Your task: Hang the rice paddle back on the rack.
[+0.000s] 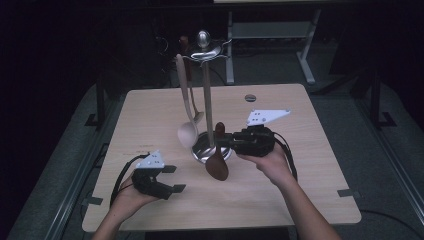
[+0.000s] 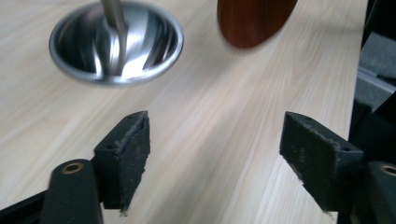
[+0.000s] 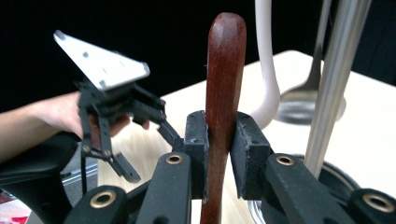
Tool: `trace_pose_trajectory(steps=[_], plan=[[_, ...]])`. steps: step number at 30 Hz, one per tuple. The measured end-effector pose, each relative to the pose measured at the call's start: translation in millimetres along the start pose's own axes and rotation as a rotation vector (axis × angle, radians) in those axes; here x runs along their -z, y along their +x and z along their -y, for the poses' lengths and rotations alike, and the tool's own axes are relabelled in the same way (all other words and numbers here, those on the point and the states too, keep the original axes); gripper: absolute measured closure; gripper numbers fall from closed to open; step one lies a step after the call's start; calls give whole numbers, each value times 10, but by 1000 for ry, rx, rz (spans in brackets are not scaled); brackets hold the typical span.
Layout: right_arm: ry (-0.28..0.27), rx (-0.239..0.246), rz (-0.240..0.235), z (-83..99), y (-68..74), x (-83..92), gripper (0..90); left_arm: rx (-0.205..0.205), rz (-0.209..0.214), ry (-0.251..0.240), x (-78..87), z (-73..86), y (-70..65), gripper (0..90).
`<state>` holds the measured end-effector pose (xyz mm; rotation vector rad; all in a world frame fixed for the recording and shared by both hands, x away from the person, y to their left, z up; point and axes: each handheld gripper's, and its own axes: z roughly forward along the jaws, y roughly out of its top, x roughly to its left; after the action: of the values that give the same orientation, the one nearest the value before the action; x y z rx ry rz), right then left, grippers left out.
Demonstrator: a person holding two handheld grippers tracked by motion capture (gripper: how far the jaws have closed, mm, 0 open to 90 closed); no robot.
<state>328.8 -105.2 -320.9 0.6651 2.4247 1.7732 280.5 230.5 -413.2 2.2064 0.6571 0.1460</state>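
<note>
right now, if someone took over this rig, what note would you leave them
Right gripper: shut on the handle of the dark wooden spoon, held upright beside the stand's metal pole, bowl hanging low over the table in front of the base.
Left gripper: open, nothing between the jaws, over bare table at the near left.
Utensil stand: on the middle of the table, round steel base. A pale wooden spoon hangs from its top ring, with another utensil behind it.
Done: dark spoon is gripped.
Left, as it looks: hang it on the top ring, or set it down if it has just come off.
</note>
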Motion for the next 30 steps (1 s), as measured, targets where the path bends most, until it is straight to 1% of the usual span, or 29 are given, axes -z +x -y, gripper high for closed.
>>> trace_pose_trajectory(steps=[3,5,6,8,10,12,14,15,17,18,19,21,22,24,26,29,30], plan=[[-3,17,-11,-122,-3,18,775,-3,-20,34,15,97,29,187],[-3,32,-21,-209,6,21,775,8,-24,36,16,146,48,177],[3,32,-29,-253,18,22,775,9,-23,50,22,159,61,169],[5,49,-46,-341,28,11,775,18,-28,46,4,174,76,157],[6,61,-57,-429,41,1,775,16,-34,58,-5,175,89,144],[6,74,-76,-521,49,-7,775,25,-37,57,-22,184,91,137],[7,91,-88,-615,55,-11,775,26,-39,62,-28,193,92,136],[7,102,-92,-659,55,-8,775,28,-37,62,-32,196,91,136],[3,110,-100,-744,57,0,775,30,-39,59,-37,196,90,135],[3,113,-104,-783,54,5,775,33,-32,64,-40,196,85,135],[3,111,-109,-822,53,10,775,29,-34,61,-48,194,82,135],[-3,126,-113,-896,49,24,775,18,-29,75,-58,191,84,135],[-6,128,-119,-934,52,33,775,27,-26,70,-69,191,75,135],[-15,134,-128,-1000,57,50,775,23,-19,83,-75,193,75,135],[-21,139,-136,-1081,65,71,775,28,-18,78,-78,193,75,135],[-17,138,-144,-1174,50,81,775,24,-16,71,-77,183,89,135],[-17,137,-149,-1202,37,80,775,36,-10,70,-80,183,85,135]])
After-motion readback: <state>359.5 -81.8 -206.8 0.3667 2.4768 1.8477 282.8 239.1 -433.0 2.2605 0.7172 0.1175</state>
